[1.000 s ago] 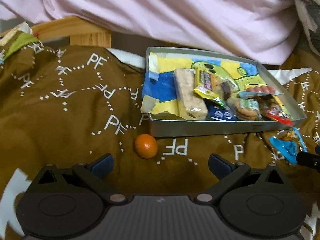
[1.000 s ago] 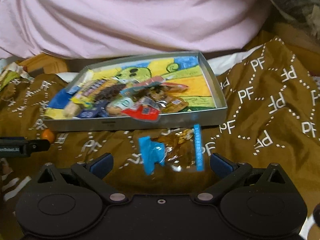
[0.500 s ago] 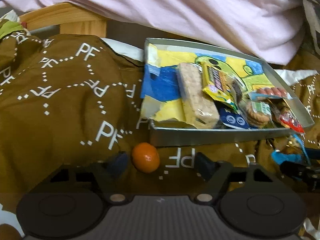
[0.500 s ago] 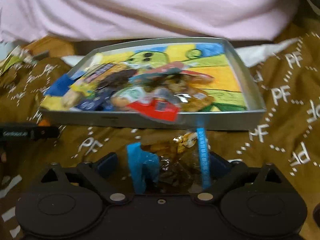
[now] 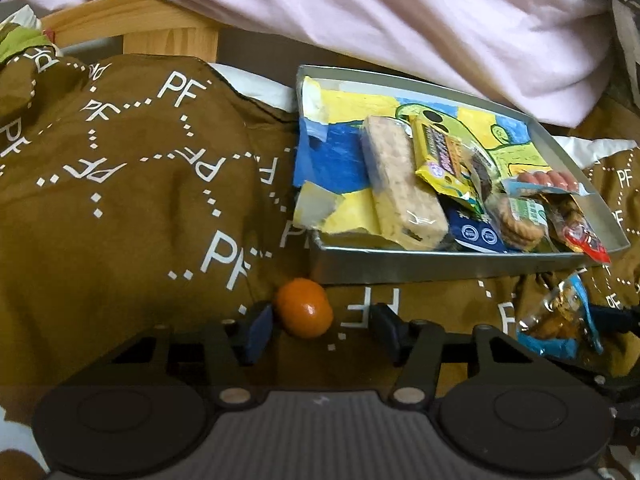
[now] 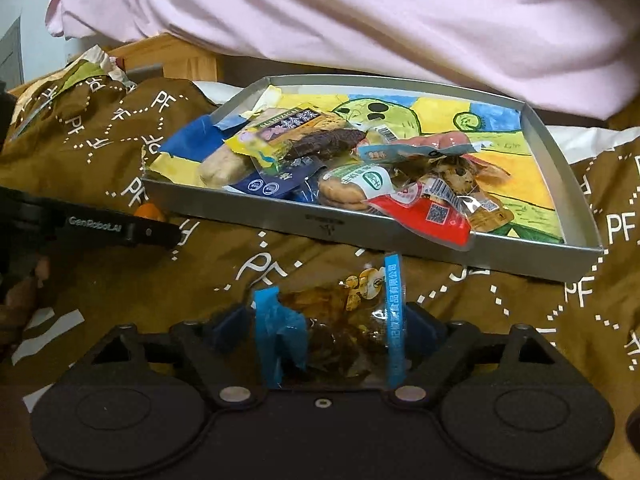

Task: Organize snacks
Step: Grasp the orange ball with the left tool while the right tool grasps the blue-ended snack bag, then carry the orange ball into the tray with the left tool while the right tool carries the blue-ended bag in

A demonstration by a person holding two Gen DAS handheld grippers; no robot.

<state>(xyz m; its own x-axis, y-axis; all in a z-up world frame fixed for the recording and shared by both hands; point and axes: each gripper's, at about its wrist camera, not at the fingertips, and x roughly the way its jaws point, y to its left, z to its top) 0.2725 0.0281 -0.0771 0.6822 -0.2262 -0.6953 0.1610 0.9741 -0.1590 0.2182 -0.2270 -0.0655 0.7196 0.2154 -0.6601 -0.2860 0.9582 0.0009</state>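
A small orange (image 5: 305, 308) lies on the brown cloth just in front of the metal tray (image 5: 440, 266). My left gripper (image 5: 322, 326) is open around it: the left pad touches the fruit and the right pad stands apart. The tray (image 6: 320, 224) holds several wrapped snacks on a painted paper lining. My right gripper (image 6: 327, 330) is shut on a clear snack packet with blue edges (image 6: 332, 332), with a pad against each side. In the left wrist view that packet (image 5: 560, 320) stands up off the cloth at the right.
Brown cloth printed with "PF" (image 5: 140, 200) covers the surface in folds. Pink fabric (image 5: 400, 20) hangs behind the tray, and a wooden frame (image 5: 160, 28) shows at the back left. A person's hand (image 6: 20, 300) is at the left edge.
My left gripper moved forward over the orange and its fingers narrowed. My right gripper moved onto the blue-edged packet and closed against it.
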